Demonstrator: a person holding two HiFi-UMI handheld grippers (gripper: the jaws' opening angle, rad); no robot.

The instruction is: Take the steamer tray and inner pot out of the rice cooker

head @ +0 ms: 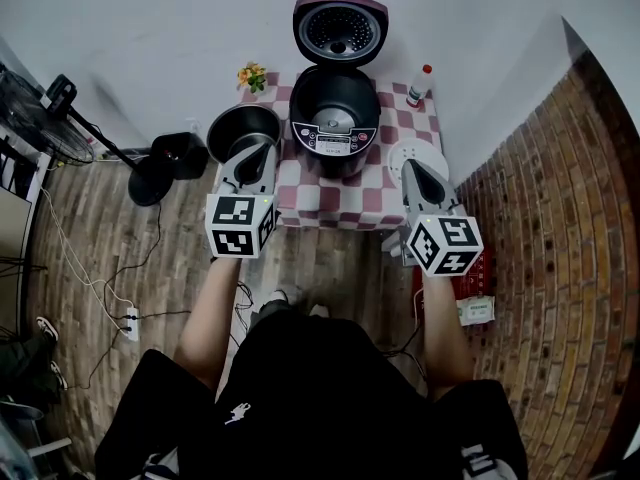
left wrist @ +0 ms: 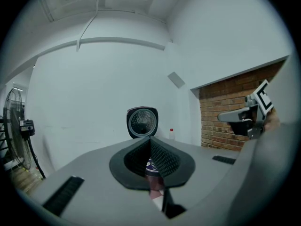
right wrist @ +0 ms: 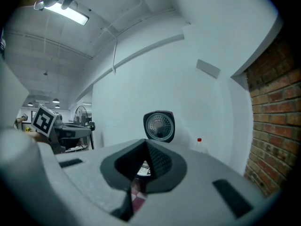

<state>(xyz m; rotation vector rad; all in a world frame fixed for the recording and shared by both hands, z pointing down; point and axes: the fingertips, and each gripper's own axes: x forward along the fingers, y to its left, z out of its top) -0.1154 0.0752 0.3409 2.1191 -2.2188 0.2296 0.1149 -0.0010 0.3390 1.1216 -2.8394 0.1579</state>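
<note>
The black rice cooker [head: 335, 120] stands on the checked table with its lid [head: 340, 30] raised and its well dark and empty. The dark inner pot [head: 241, 128] sits on the table to the cooker's left. The white steamer tray [head: 418, 154] lies to its right. My left gripper [head: 264, 151] is shut and empty, its tip over the pot's near rim. My right gripper [head: 409, 167] is shut and empty too, and covers part of the tray. The left gripper view shows shut jaws [left wrist: 151, 144] below the lid [left wrist: 142, 122]. The right gripper view shows the same [right wrist: 146, 149].
The small table [head: 330, 206] has a pink-and-white cloth. A clear bottle [head: 420, 85] and small flowers [head: 252, 75] stand at its back. A fan [head: 45, 108] and a black object [head: 170, 158] stand on the floor at the left. A white wall is behind.
</note>
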